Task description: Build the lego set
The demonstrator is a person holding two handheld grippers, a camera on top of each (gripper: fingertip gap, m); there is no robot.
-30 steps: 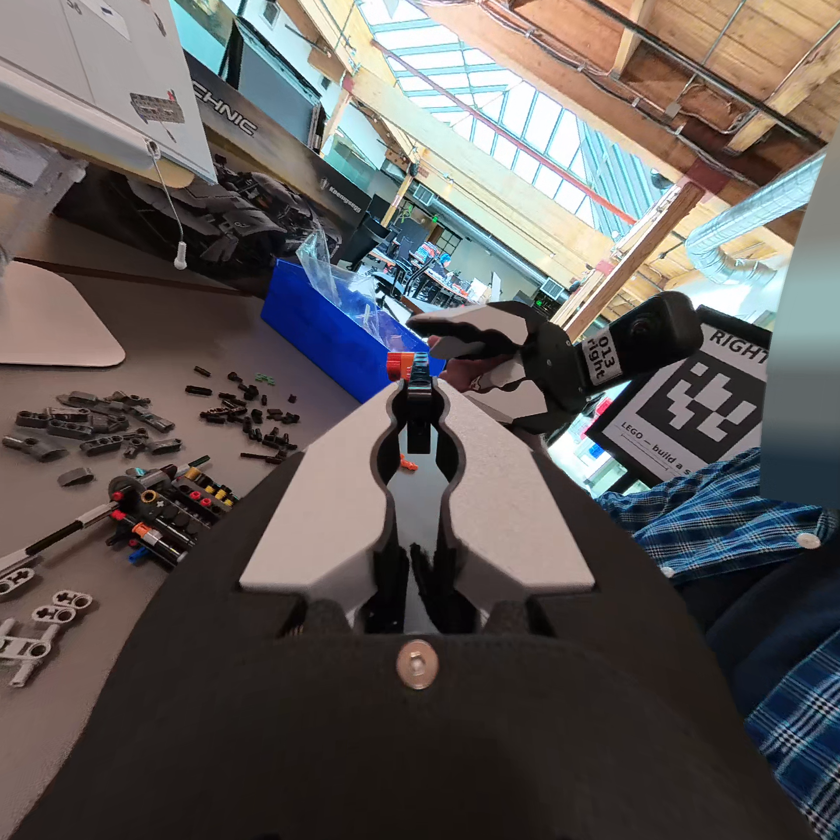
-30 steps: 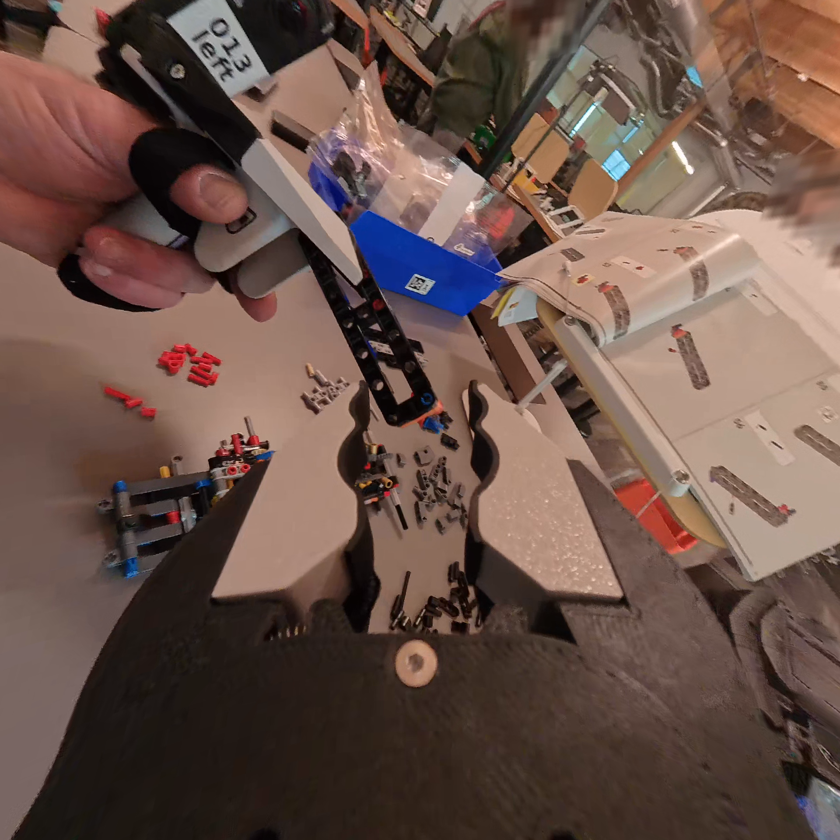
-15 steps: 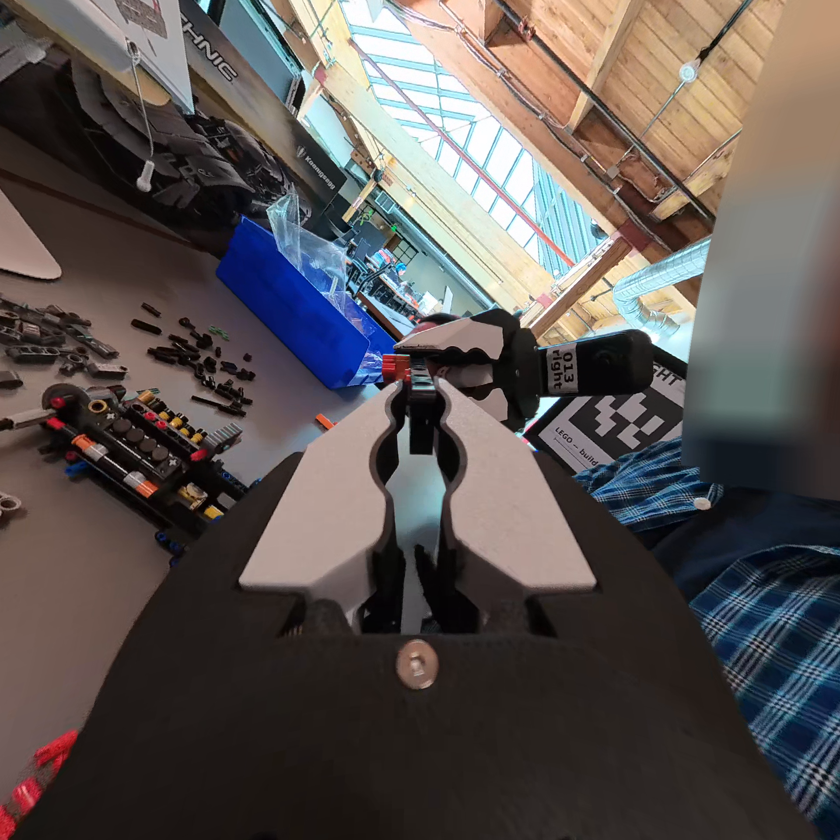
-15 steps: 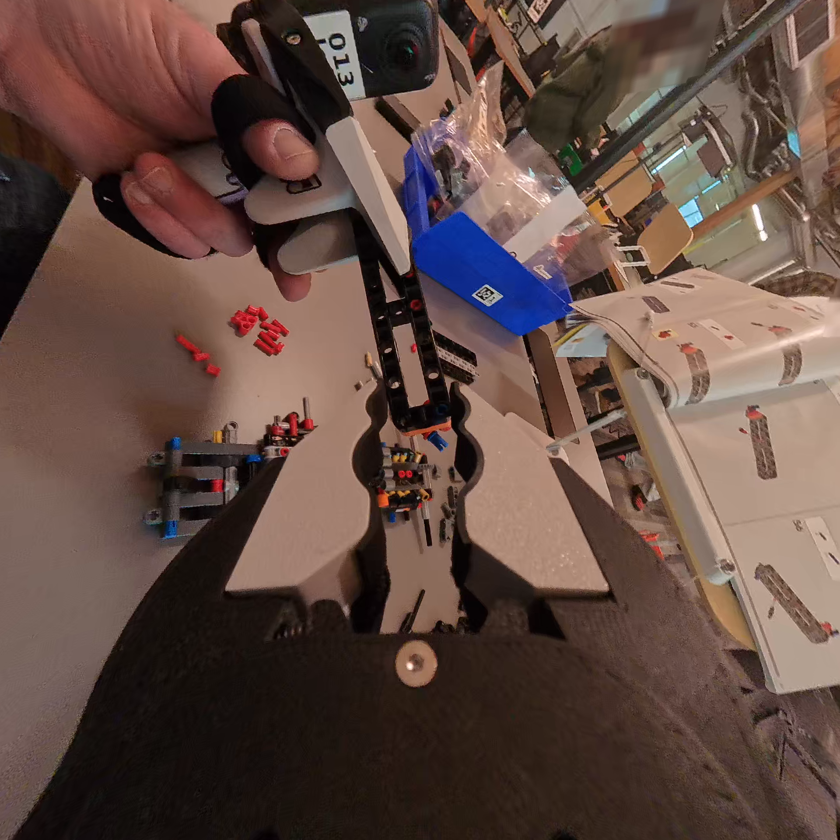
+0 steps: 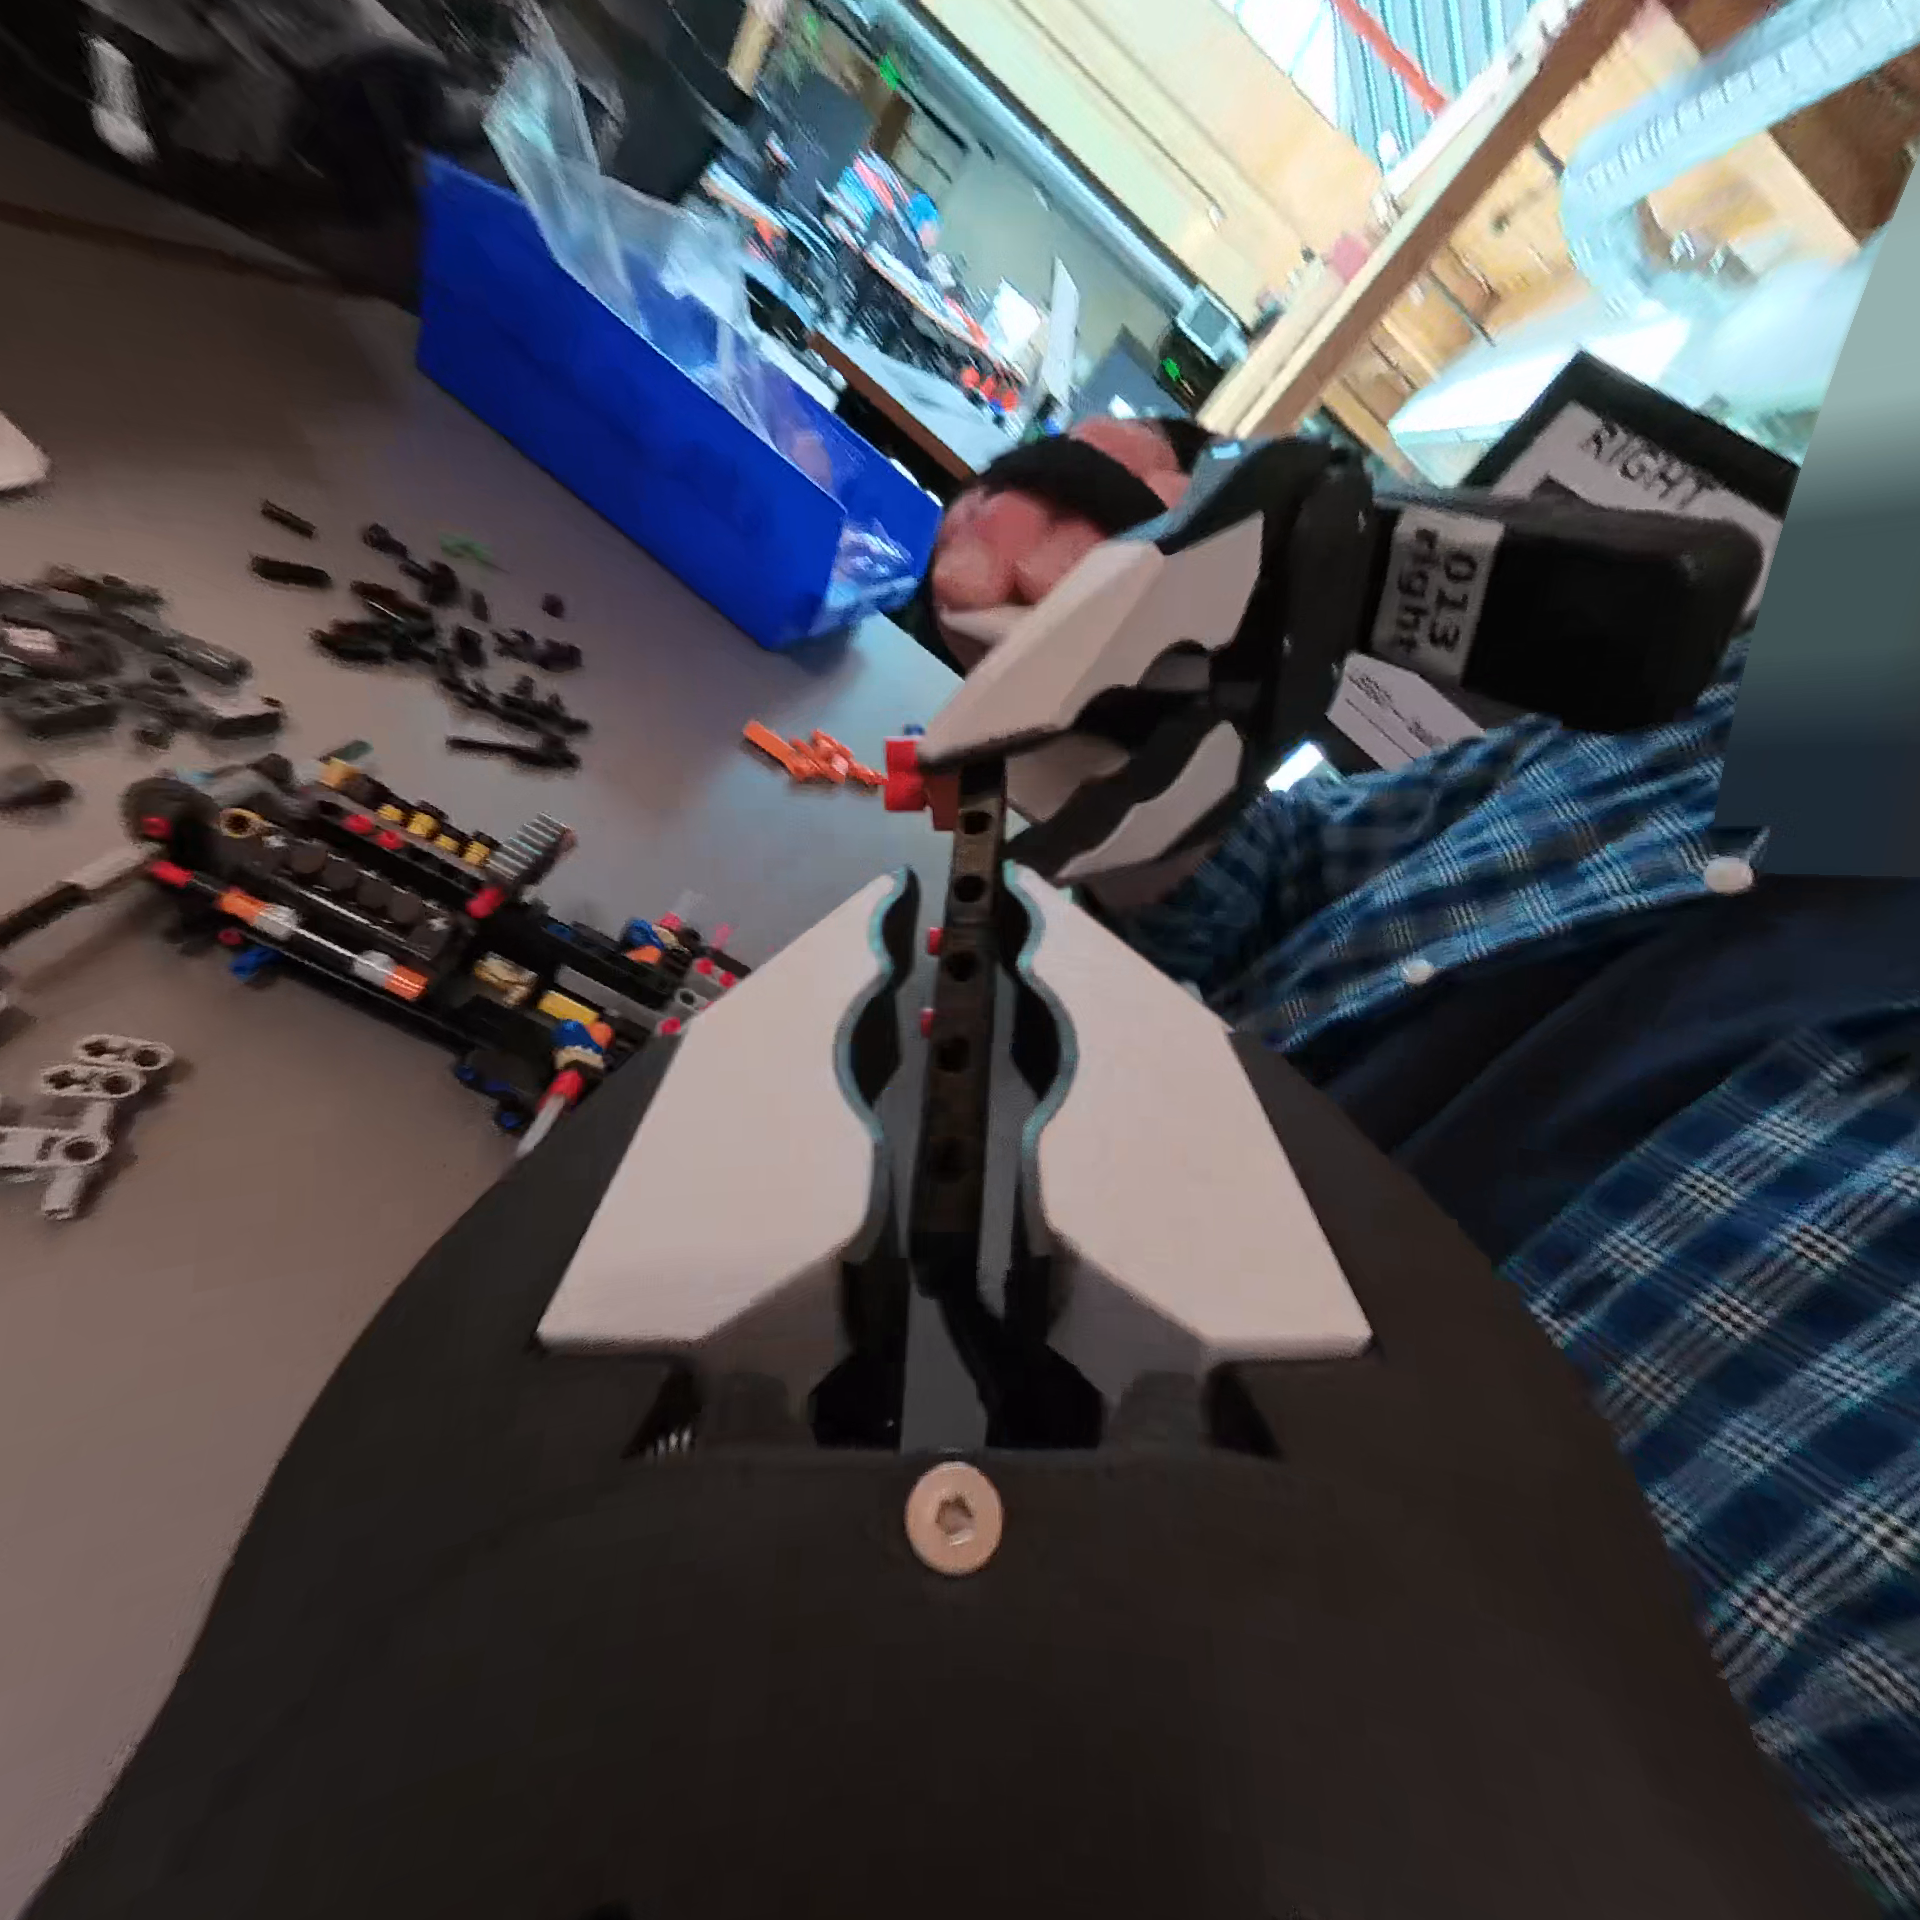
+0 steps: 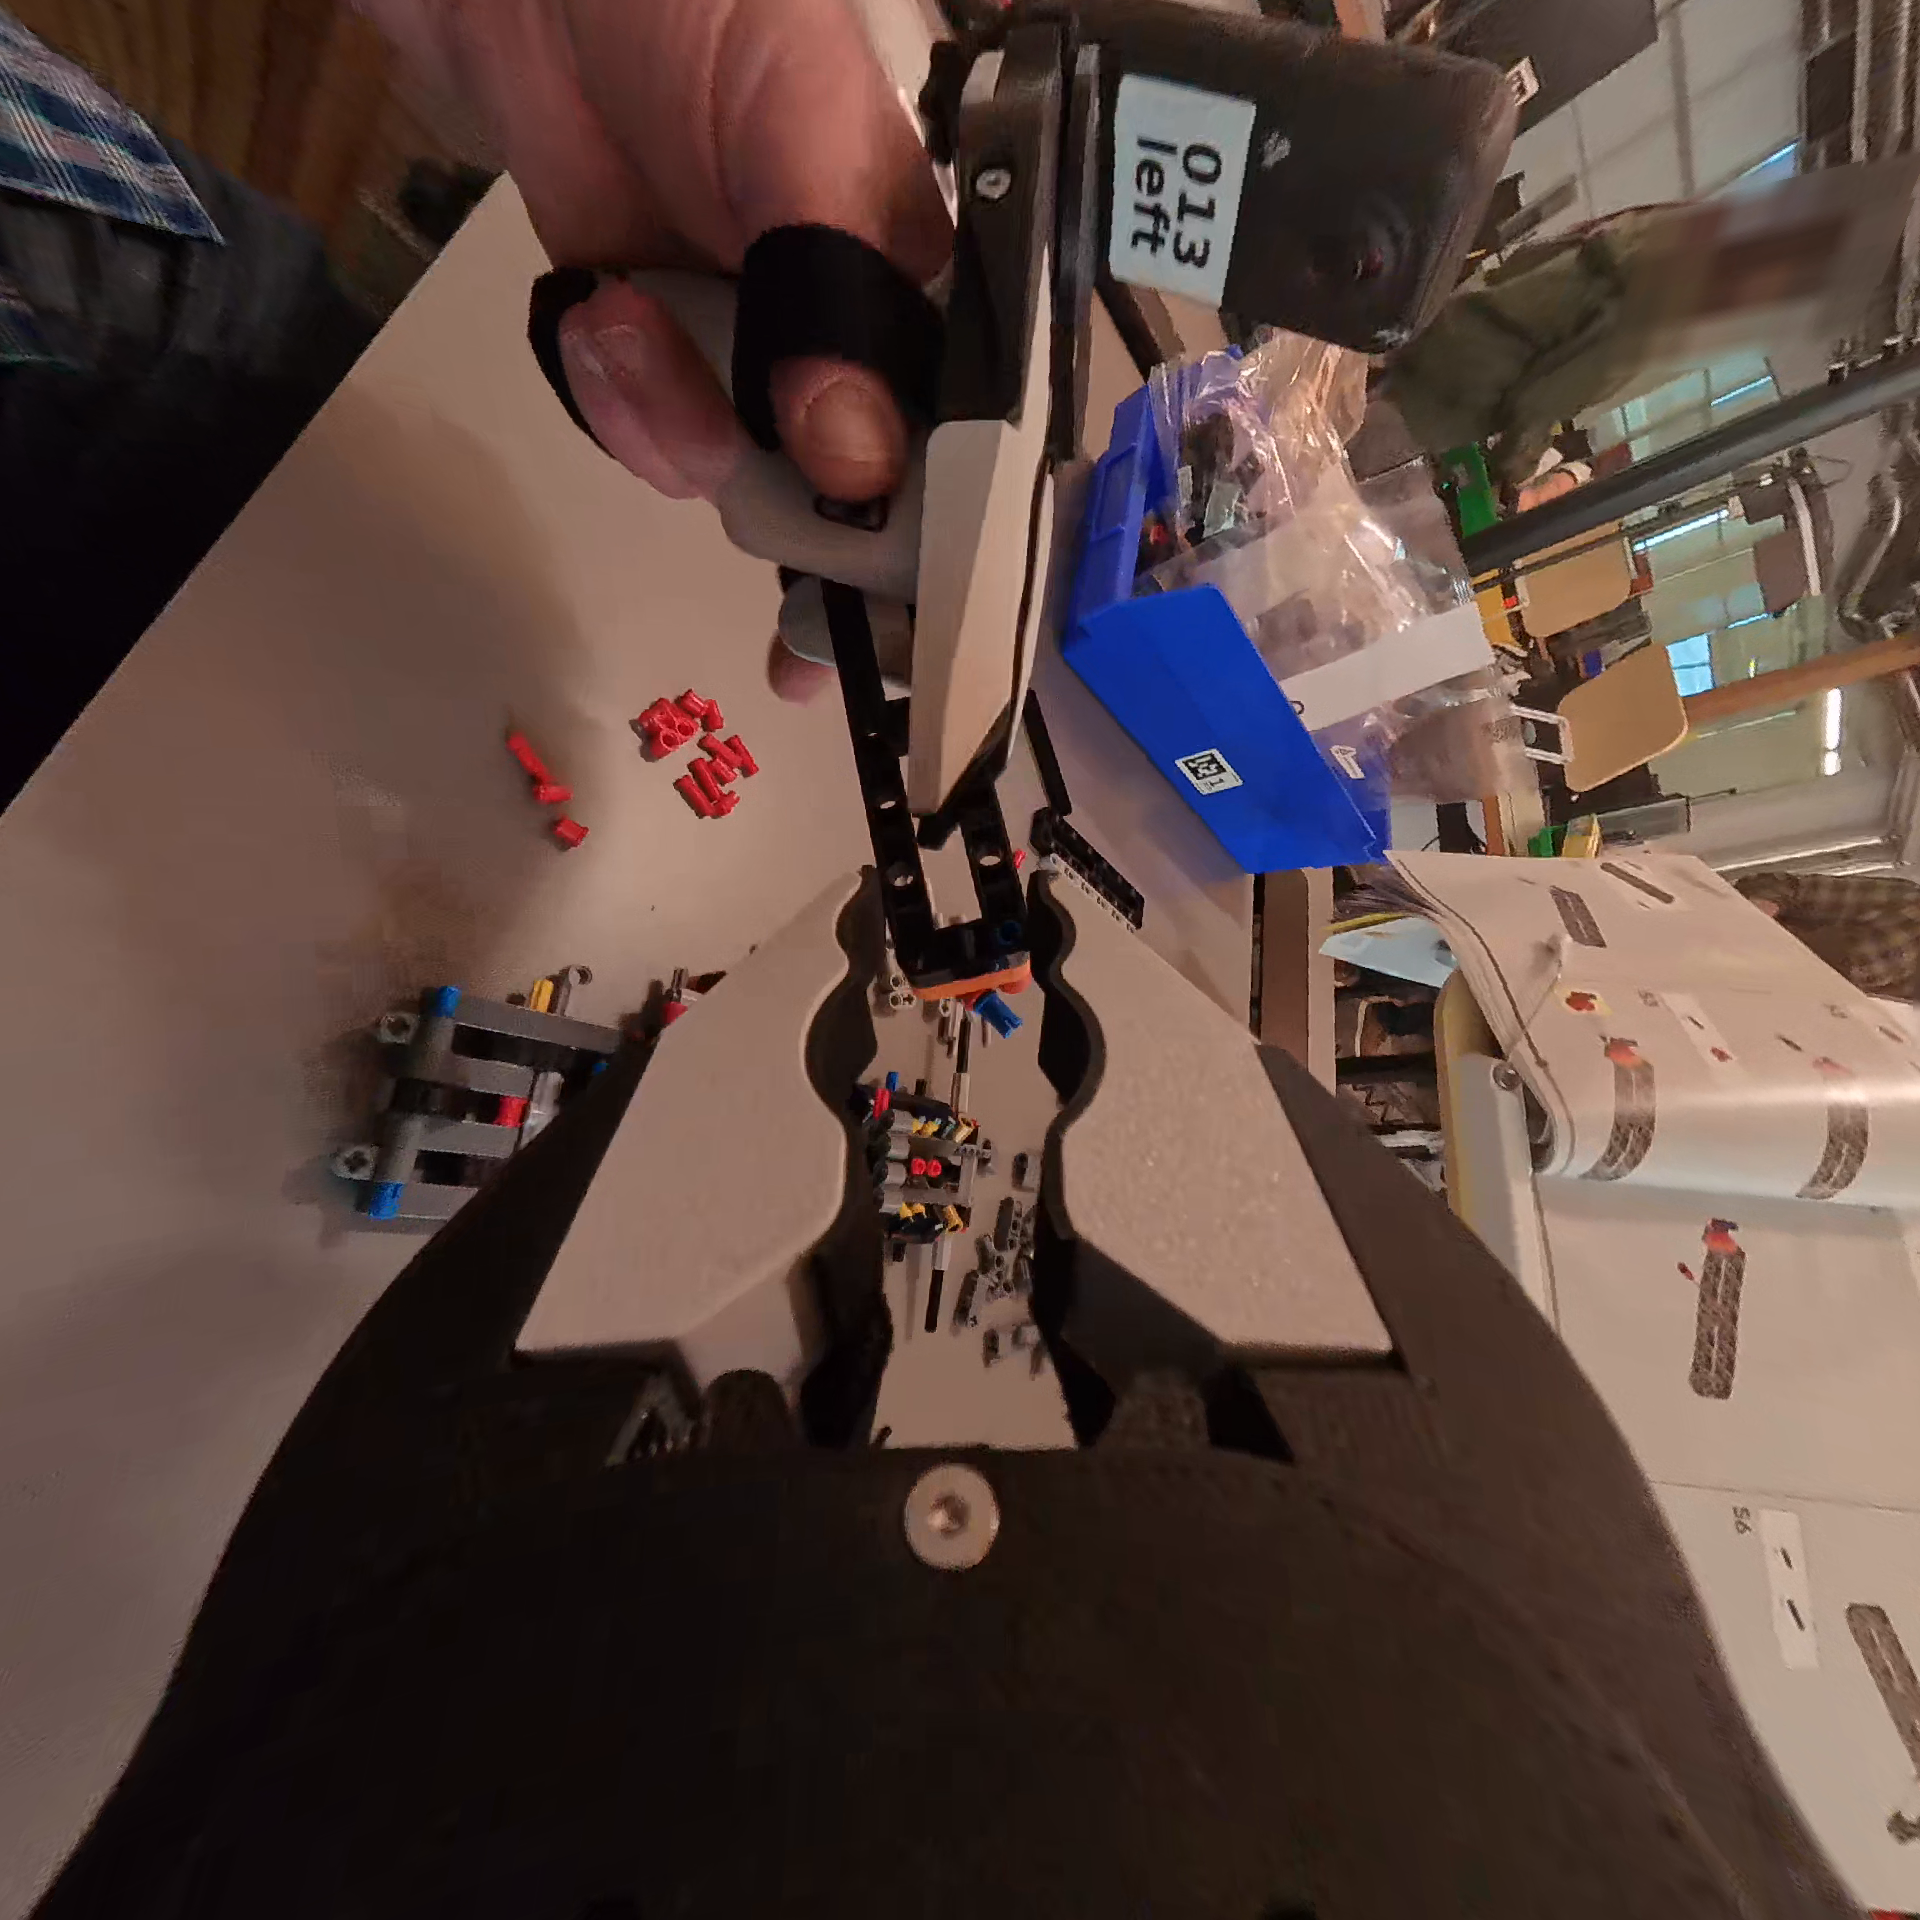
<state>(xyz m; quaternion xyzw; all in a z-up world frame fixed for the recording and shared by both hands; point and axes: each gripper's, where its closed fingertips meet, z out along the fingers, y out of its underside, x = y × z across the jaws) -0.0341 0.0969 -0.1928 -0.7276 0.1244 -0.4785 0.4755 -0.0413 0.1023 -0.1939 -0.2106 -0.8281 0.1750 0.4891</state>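
You are holding a long black lego frame [image 6: 899,831] in the air above the tabletop [image 6: 312,644], and both grippers are meeting on it. Your left gripper [image 5: 961,904] is clenching the frame between its grey fingers; in the left wrist view the black beam with its row of holes is running straight up the gap between them. In the right wrist view the frame is showing as two parallel black beams joined at the near end by an orange piece [image 6: 971,982].

Your right gripper [image 6: 951,914] is reaching in from the opposite side, its fingers standing apart on either side of that orange-capped end. Whether they are pressing on it or only bracketing it, the views are not showing clearly. In the left wrist view its upper grey finger is lying over the top of the beam, next to a small red piece [image 5: 906,779].

A blue bin [image 6: 1195,665] with clear plastic bags [image 6: 1309,499] is sitting at the far edge of the tabletop. A heap of small red pins [image 6: 696,748] is lying on the tabletop, well apart from a grey and black subassembly [image 6: 457,1112]. A longer black assembly [image 5: 384,914] with coloured pins is lying near loose dark parts [image 5: 447,634]. An open instruction booklet [image 6: 1704,1143] is propped up past the tabletop's edge.
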